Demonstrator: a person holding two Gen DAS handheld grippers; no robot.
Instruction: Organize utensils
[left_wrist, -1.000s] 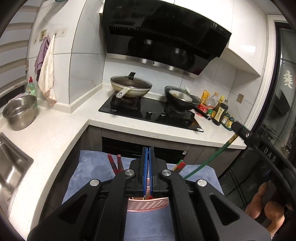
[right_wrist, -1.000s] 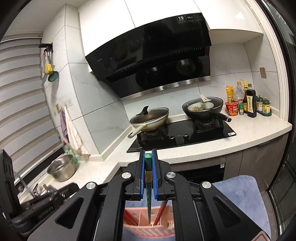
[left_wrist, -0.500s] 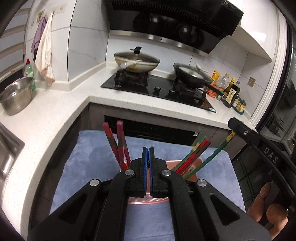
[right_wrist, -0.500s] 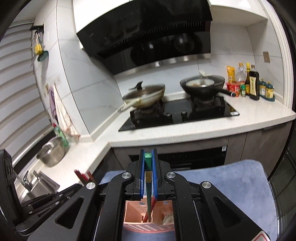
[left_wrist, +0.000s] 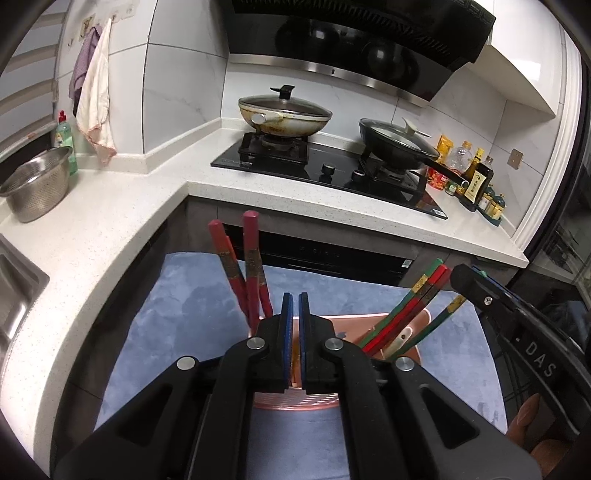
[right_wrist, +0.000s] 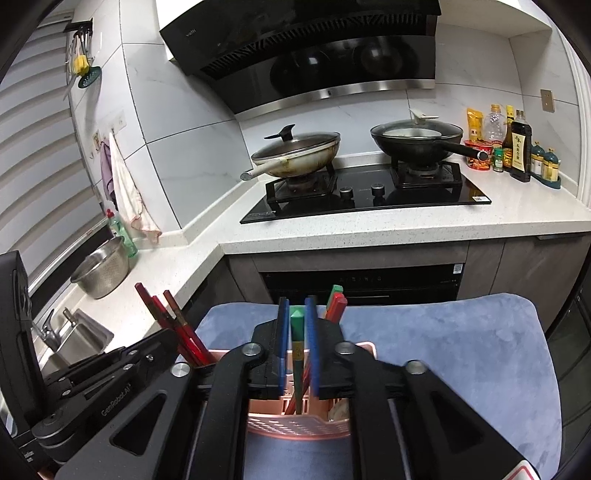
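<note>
Chopsticks are what you are sorting, and nearest to you the green chopstick stands upright between the fingers of your right gripper, its lower end down inside the pink basket. Those fingers are opening, with a gap on either side of the stick, so nothing presses on it now. Your left gripper hangs over the same basket with its fingers nearly together and nothing between them.

Just beyond, red chopsticks lean out of the basket's left side, and a mixed green and red bundle leans out on the right. Your basket sits on a blue mat; past it come the desk and the stove with two pans.

Watch the let-go. The freed stick may tip against a finger and be dragged out when you lift, or topple over the rim onto the mat. Your two grippers also sit close together, so a hasty pull-back could knock the leaning bundle.

You cannot see the basket's floor or dividers; both gripper bodies cover them, so which compartment the green stick is in cannot be told. A pale object low on the basket's right is unclear.
</note>
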